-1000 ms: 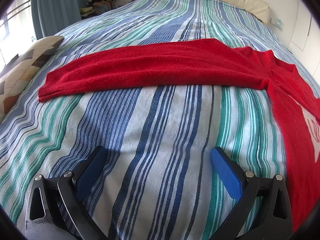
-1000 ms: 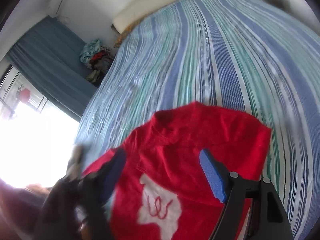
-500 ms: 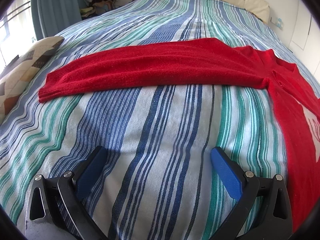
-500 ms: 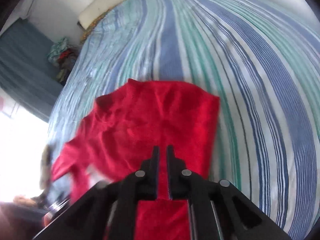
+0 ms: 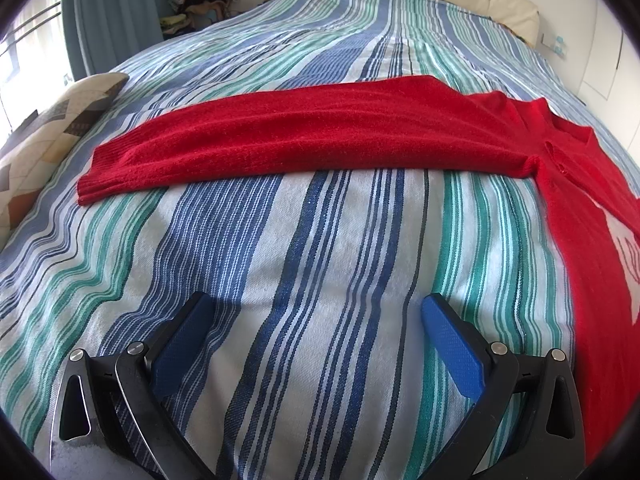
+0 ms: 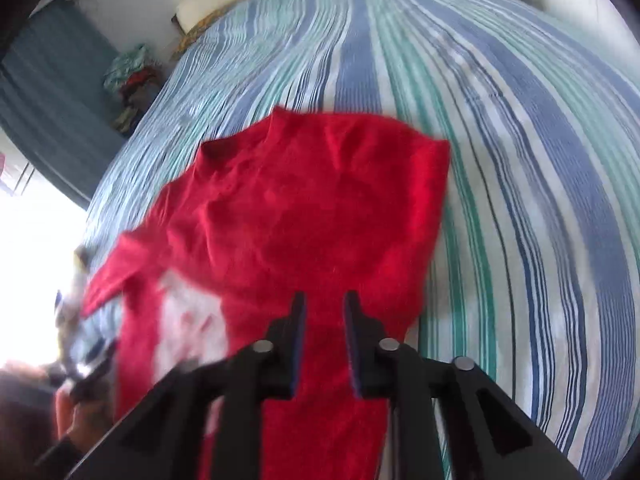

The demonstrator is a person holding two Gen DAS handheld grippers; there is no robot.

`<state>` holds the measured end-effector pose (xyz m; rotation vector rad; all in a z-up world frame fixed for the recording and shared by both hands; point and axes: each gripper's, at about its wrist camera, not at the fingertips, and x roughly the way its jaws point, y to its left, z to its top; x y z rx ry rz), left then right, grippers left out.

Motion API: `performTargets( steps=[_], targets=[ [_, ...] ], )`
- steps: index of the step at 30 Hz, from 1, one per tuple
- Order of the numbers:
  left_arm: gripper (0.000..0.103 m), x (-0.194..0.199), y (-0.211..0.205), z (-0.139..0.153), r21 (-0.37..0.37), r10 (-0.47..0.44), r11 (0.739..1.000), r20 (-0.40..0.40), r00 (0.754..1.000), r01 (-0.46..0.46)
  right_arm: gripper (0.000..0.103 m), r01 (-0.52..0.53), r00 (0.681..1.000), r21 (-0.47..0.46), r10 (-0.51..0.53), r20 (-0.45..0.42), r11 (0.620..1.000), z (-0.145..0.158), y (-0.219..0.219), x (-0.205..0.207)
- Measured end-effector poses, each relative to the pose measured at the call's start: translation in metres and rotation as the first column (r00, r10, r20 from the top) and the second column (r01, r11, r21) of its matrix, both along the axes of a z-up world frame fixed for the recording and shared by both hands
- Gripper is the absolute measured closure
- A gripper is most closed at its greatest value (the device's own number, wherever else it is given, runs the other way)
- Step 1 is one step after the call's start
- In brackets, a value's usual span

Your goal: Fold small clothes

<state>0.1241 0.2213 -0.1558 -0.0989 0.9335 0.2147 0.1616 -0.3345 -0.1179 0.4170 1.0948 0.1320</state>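
Striped bedspread (image 5: 320,240) in blue, green and white covers the bed, where a red sweater (image 5: 320,136) lies with one sleeve stretched flat across and its body running down the right edge of the left wrist view. Bare bedspread lies between the sleeve and the left hand-held gripper (image 5: 314,320), low over the cloth with fingers spread wide. From the right wrist, the red sweater (image 6: 304,216) appears rumpled and blurred; the right hand-held gripper (image 6: 324,316) is above it, fingers narrowly parted, gripping nothing.
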Motion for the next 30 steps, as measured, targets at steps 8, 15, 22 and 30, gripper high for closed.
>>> performTargets(
  steps=[8, 15, 22, 30],
  targets=[
    [0.000, -0.003, 0.005, 0.006, -0.040, -0.002, 0.999, -0.045, 0.999, 0.001, 0.058, 0.040, 0.997, -0.085, -0.035, 0.063, 0.996, 0.008, 0.018, -0.079],
    [0.001, -0.009, 0.063, 0.035, -0.357, 0.126, 0.925, -0.023, 0.992, -0.126, 0.041, 0.086, 0.962, -0.111, -0.054, 0.266, 0.990, 0.057, 0.050, -0.189],
    [0.002, 0.001, 0.191, 0.029, -0.593, 0.451, 0.693, -0.086, 0.888, -0.409, 0.041, 0.054, 0.961, -0.111, -0.021, 0.275, 0.992, 0.061, 0.084, -0.221],
    [0.013, 0.039, 0.216, 0.023, -0.549, 0.427, 0.731, -0.096, 0.899, -0.406, 0.041, -0.015, 0.971, -0.137, 0.047, 0.234, 0.990, 0.044, 0.106, -0.206]
  ],
)
